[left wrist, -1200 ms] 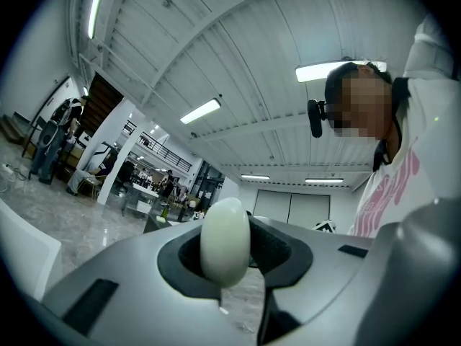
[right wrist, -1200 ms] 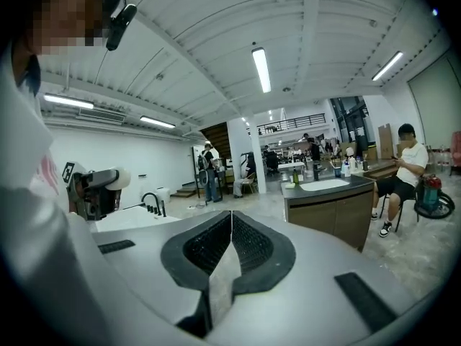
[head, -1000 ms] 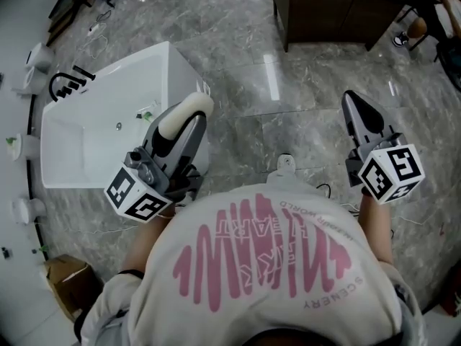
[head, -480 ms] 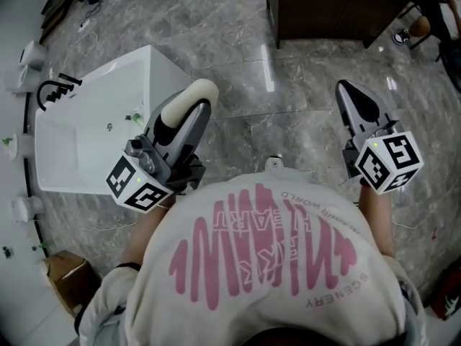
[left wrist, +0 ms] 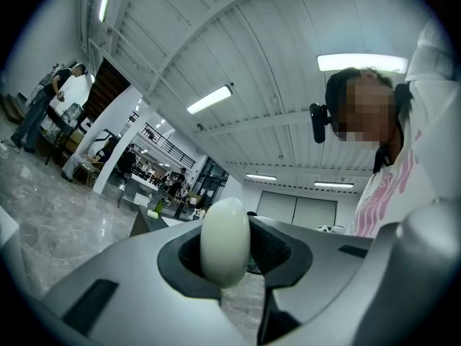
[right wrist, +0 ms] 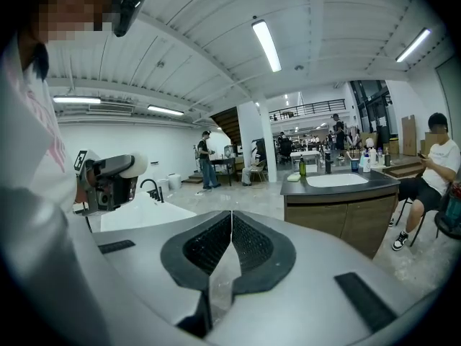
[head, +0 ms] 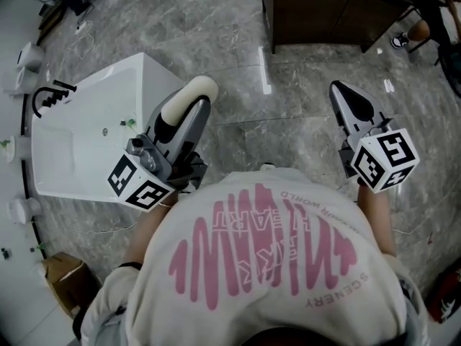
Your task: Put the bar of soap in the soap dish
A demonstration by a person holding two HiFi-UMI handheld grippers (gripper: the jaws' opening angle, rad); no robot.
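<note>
Grey marble floor (head: 238, 85), white tub (head: 94, 121) at left, dark cabinet (head: 324, 13) far.
Left gripper (head: 193, 105), over the tub's right edge, clamps the cream bar of soap (left wrist: 225, 240) between its jaws; right gripper (right wrist: 230, 225) has its jaws pressed together, empty.

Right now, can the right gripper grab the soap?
Probably not yet. The soap is clamped in the left gripper, and the right gripper is shut and held off on the person's other side, not pointing at it.
</note>
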